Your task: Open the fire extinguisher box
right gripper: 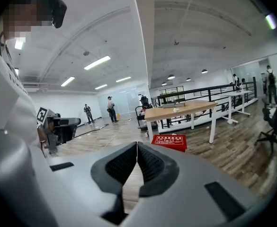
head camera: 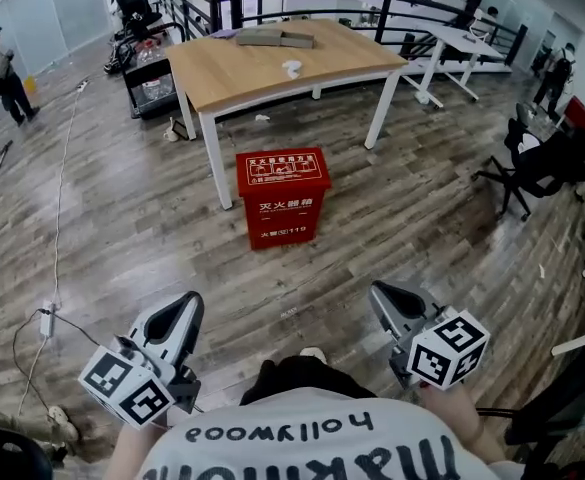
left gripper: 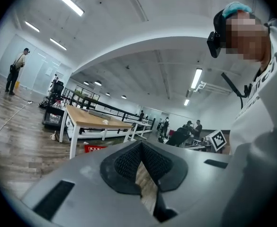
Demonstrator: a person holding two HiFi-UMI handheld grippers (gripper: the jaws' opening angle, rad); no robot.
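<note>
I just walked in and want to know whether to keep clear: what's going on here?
A person holds a left gripper and a right gripper, both with jaws shut on nothing. The red fire extinguisher box stands closed on the floor ahead, beside a wooden table, and neither gripper touches it. Opening has not yet begun.

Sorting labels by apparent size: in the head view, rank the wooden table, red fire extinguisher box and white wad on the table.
1. wooden table
2. red fire extinguisher box, though nearer the camera
3. white wad, clearly smallest
</note>
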